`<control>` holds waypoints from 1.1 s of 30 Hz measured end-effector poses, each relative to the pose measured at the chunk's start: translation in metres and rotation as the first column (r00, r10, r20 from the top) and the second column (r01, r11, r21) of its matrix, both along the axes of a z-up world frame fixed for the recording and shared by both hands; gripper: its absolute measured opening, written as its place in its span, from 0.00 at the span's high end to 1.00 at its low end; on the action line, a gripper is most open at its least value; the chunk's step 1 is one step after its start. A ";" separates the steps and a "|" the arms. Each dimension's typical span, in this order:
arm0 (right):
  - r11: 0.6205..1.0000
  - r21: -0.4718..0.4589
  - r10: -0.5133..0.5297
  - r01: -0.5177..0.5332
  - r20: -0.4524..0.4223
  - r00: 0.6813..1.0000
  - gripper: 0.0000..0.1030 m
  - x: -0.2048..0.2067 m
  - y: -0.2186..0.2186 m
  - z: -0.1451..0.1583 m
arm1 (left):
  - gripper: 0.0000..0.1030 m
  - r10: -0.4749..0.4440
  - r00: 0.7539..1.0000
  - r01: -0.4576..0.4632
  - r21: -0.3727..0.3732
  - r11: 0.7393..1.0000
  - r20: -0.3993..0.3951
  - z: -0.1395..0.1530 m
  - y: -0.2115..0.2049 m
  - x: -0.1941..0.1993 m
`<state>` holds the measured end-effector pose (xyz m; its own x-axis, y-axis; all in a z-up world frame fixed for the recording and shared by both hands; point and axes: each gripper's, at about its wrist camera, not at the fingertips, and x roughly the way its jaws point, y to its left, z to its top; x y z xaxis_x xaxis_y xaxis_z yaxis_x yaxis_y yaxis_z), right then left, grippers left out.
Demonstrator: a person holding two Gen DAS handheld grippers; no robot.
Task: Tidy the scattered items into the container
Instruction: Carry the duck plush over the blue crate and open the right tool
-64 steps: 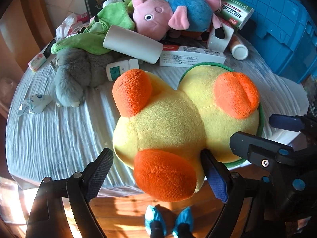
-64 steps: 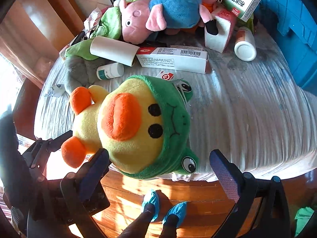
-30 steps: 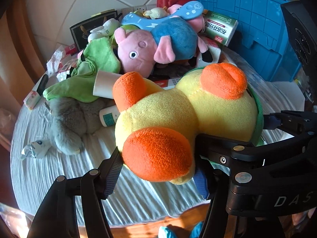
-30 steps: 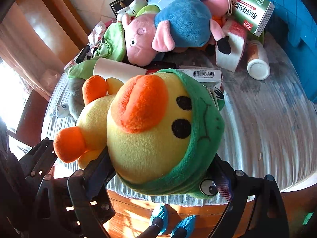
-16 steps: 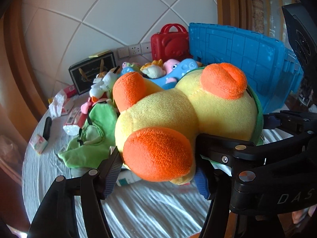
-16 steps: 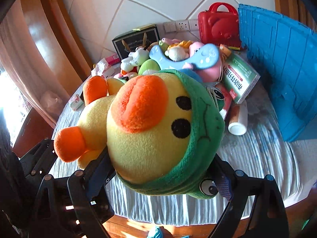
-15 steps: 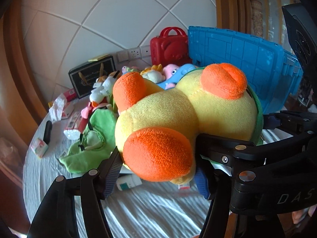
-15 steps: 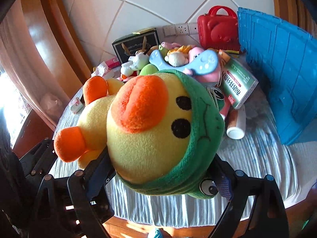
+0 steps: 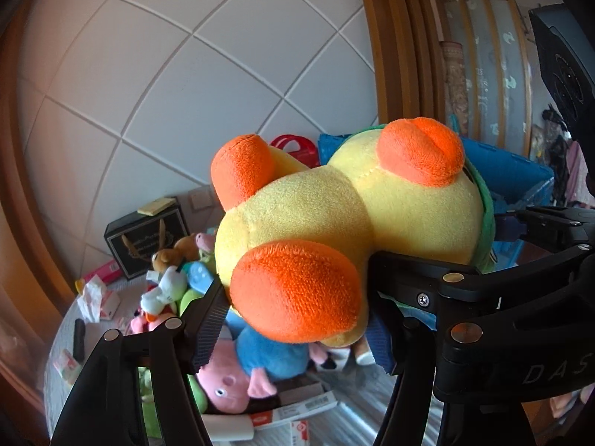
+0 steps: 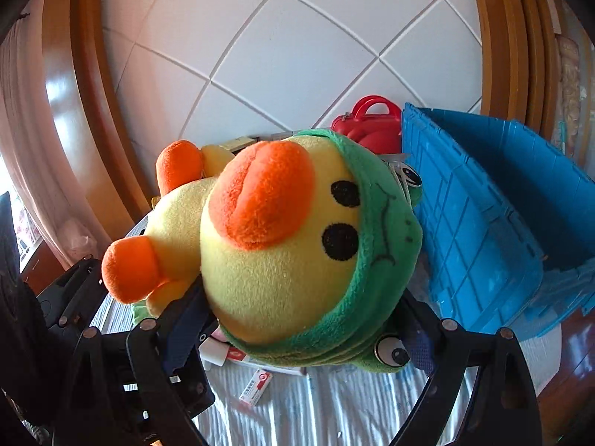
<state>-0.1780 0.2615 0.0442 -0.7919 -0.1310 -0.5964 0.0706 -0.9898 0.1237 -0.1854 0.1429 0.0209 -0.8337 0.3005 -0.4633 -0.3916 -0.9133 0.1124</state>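
Both grippers hold one large yellow duck plush (image 9: 334, 219) with orange feet and beak and a green frog hood. My left gripper (image 9: 293, 319) is shut on its body near the feet. My right gripper (image 10: 308, 330) is shut on its hooded head (image 10: 297, 252). The plush is lifted high above the table. The open blue crate (image 10: 494, 215) stands to the right, its rim about level with the plush; it also shows behind the plush in the left wrist view (image 9: 517, 174).
Below lies a pile: a pink pig plush (image 9: 238, 379) in blue, small plush toys (image 9: 167, 290), medicine boxes (image 9: 297, 409), a black box (image 9: 145, 234), a red case (image 10: 368, 126). A small packet (image 10: 254, 386) lies on the striped cloth. Tiled wall behind.
Both grippers closed on the duck plush and raised it well above the table; the view now tilts up toward the wall, with the crate closer on the right.
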 end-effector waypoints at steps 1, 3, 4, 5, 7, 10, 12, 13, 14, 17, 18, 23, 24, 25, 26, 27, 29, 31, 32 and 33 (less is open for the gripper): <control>1.000 0.007 -0.003 0.003 -0.012 1.000 0.11 -0.003 0.013 0.007 | 0.36 -0.002 1.000 0.002 0.007 1.000 -0.010 0.005 0.014 -0.005; 1.000 0.018 -0.006 0.007 -0.034 0.999 0.11 -0.010 0.042 0.019 | 0.35 0.000 1.000 0.001 0.026 1.000 -0.025 0.016 0.045 -0.015; 1.000 0.023 -0.009 0.010 -0.040 0.999 0.11 -0.014 0.057 0.026 | 0.35 -0.001 1.000 0.002 0.029 1.000 -0.031 0.021 0.061 -0.019; 0.999 0.030 -0.013 0.015 -0.045 0.999 0.11 -0.019 0.072 0.032 | 0.35 -0.005 0.999 0.006 0.029 1.000 -0.038 0.027 0.078 -0.024; 0.999 0.040 -0.020 0.023 -0.055 0.998 0.11 -0.027 0.103 0.043 | 0.34 -0.014 0.999 0.016 0.040 0.999 -0.042 0.038 0.111 -0.034; 0.997 0.072 -0.036 0.040 -0.061 0.997 0.11 -0.036 0.149 0.059 | 0.34 -0.043 0.999 0.045 0.062 0.997 -0.026 0.050 0.160 -0.049; 0.995 0.080 -0.052 0.057 -0.056 0.997 0.11 -0.041 0.181 0.063 | 0.33 -0.066 0.998 0.067 0.050 0.997 -0.025 0.054 0.196 -0.052; 0.995 0.078 -0.061 0.065 -0.050 0.997 0.11 -0.044 0.196 0.063 | 0.33 -0.075 0.997 0.076 0.041 0.996 -0.016 0.056 0.212 -0.054; 0.995 0.072 -0.071 0.074 -0.043 0.997 0.11 -0.046 0.211 0.062 | 0.33 -0.085 0.996 0.085 0.033 0.996 0.000 0.057 0.228 -0.057; 0.994 0.038 -0.102 0.103 -0.018 0.995 0.11 -0.051 0.252 0.057 | 0.33 -0.105 0.993 0.105 0.007 0.994 0.047 0.056 0.269 -0.066; 0.993 0.029 -0.110 0.111 -0.010 0.994 0.11 -0.052 0.263 0.055 | 0.33 -0.111 0.992 0.112 -0.002 0.994 0.061 0.055 0.279 -0.069; 0.991 -0.004 -0.134 0.135 0.016 0.991 0.11 -0.058 0.300 0.042 | 0.32 -0.121 0.988 0.126 -0.049 0.991 0.094 0.049 0.313 -0.074; 0.991 -0.010 -0.136 0.136 0.020 0.991 0.11 -0.056 0.302 0.042 | 0.31 -0.120 0.988 0.126 -0.055 0.991 0.099 0.048 0.317 -0.075; 0.990 -0.013 -0.138 0.138 0.025 0.990 0.11 -0.056 0.305 0.040 | 0.30 -0.121 0.987 0.128 -0.059 0.990 0.106 0.047 0.319 -0.076; 0.990 -0.014 -0.141 0.142 0.028 0.990 0.11 -0.056 0.308 0.040 | 0.30 -0.126 0.986 0.133 -0.060 0.989 0.113 0.047 0.322 -0.076; 0.989 -0.015 -0.146 0.146 0.030 0.989 0.11 -0.056 0.311 0.039 | 0.28 -0.128 0.985 0.136 -0.062 0.989 0.116 0.046 0.323 -0.077; 0.986 -0.015 -0.166 0.166 0.038 0.985 0.11 -0.058 0.316 0.037 | 0.25 -0.135 0.983 0.145 -0.073 0.987 0.123 0.044 0.328 -0.075; 0.981 -0.014 -0.191 0.192 0.050 0.980 0.09 -0.060 0.321 0.035 | 0.21 -0.133 0.983 0.145 -0.089 0.985 0.124 0.042 0.331 -0.073; 0.980 -0.016 -0.200 0.201 0.050 0.979 0.09 -0.059 0.324 0.034 | 0.21 -0.133 0.983 0.145 -0.093 0.985 0.123 0.041 0.333 -0.072; 0.978 -0.022 -0.206 0.208 0.047 0.977 0.09 -0.058 0.326 0.035 | 0.21 -0.130 0.984 0.142 -0.095 0.985 0.122 0.041 0.333 -0.071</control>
